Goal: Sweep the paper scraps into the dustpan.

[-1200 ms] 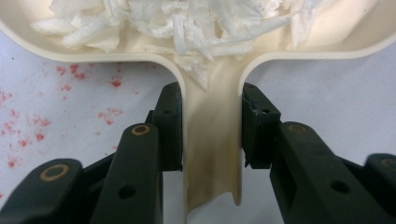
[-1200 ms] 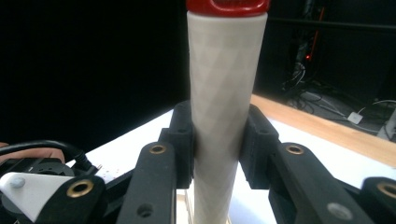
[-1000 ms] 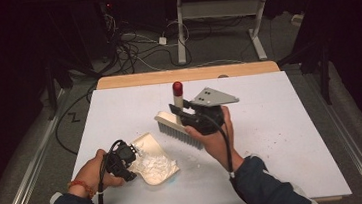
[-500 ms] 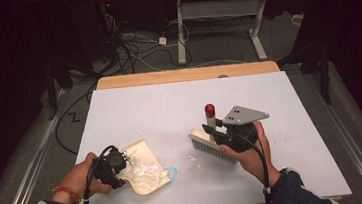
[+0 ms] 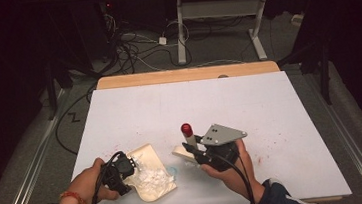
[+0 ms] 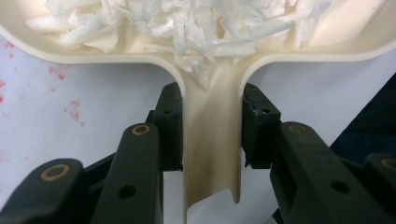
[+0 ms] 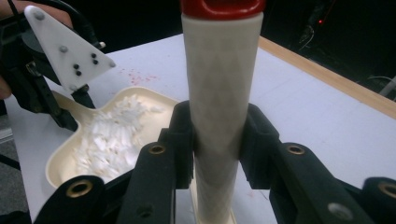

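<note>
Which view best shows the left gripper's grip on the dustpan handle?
The left gripper view: both jaws clamp the dustpan handle. The high view has the left gripper small; the right gripper view sees it from behind.

Paper shreds [image 5: 152, 177] in the dustpan [image 5: 146, 153] on the table [image 5: 269, 103], brush [image 5: 188, 144] just right of it.

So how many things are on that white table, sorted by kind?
Dustpans: 1, the cream dustpan, full of white shreds.
Brushes: 1, the brush with a red-tipped handle.
Tongs: 2, the left tongs clamp the dustpan's handle, the right tongs clamp the brush's.
Total: 4, with the shreds as one heap besides.
</note>
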`<state>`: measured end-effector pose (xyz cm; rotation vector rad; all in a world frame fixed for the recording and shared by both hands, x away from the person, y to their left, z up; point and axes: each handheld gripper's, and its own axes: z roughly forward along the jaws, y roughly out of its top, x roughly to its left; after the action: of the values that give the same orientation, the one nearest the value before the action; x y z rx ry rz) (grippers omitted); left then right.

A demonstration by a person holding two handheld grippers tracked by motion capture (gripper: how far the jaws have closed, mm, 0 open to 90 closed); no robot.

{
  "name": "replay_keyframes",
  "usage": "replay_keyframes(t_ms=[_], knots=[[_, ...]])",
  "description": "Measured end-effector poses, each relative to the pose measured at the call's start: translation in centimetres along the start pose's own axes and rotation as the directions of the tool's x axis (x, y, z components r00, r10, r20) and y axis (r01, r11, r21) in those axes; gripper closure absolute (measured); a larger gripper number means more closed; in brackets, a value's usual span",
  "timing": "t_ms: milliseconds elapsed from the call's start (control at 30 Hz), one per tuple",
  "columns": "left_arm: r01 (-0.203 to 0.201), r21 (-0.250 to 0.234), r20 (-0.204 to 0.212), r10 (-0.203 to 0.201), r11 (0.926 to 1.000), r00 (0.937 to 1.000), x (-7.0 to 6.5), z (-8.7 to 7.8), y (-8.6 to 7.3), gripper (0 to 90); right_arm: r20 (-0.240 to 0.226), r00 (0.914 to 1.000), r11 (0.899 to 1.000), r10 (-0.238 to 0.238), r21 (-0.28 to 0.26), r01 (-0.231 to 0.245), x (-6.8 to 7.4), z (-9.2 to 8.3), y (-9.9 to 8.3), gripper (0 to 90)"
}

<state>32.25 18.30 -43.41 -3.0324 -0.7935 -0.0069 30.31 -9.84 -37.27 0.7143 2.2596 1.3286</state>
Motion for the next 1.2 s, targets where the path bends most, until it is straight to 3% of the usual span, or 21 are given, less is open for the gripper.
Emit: replay_keyframes(t_ms=[167,233,300,400,500,767,900,1033,1200], knots=[[0.013,-0.024,0.002,-0.013,0.9996,0.9999,-0.4,0.0,0.8,62.9,-0.011,0.9997,0.999,0.02,-0.034,-0.021,1.9,1.3,0.3,70.1],[0.018,-0.031,0.002,-0.018,0.9994,0.9998,-0.4,0.0,0.8,62.8,-0.023,0.9987,0.997,0.046,-0.068,-0.047,2.2,1.7,0.8,70.5],[0.029,-0.04,0.008,-0.029,0.9988,0.9996,-0.3,0.1,0.7,62.7,-0.05,0.993,0.988,0.107,-0.108,-0.112,2.3,2.3,1.1,70.6],[0.04,-0.051,0.016,-0.039,0.9979,0.9991,-0.3,0.2,0.5,62.7,-0.072,0.9883,0.98,0.134,-0.138,-0.143,2.6,3.2,1.3,70.6],[0.047,-0.051,0.018,-0.046,0.9976,0.9988,-0.1,0.3,0.5,62.7,-0.075,0.9864,0.975,0.146,-0.159,-0.157,2.4,3.2,1.5,70.6],[0.074,-0.068,0.037,-0.071,0.995,0.9967,0.3,0.6,0.4,62.7,-0.08,0.9838,0.959,0.16,-0.225,-0.174,0.6,1.3,2.6,70.6],[0.077,-0.071,0.035,-0.075,0.9945,0.9966,0.3,0.6,0.4,62.8,-0.066,0.9835,0.961,0.168,-0.213,-0.179,-0.6,0.8,2.6,70.6],[0.067,-0.056,0.03,-0.066,0.9961,0.9974,0.2,0.5,0.3,62.8,-0.032,0.9944,0.983,0.101,-0.152,-0.105,-1.4,-0.2,1.9,70.5],[0.067,-0.046,0.028,-0.065,0.9967,0.9975,0.1,0.4,0.2,62.8,-0.017,0.9962,0.992,0.085,-0.092,-0.086,-2.5,-2.1,-0.1,70.6]])
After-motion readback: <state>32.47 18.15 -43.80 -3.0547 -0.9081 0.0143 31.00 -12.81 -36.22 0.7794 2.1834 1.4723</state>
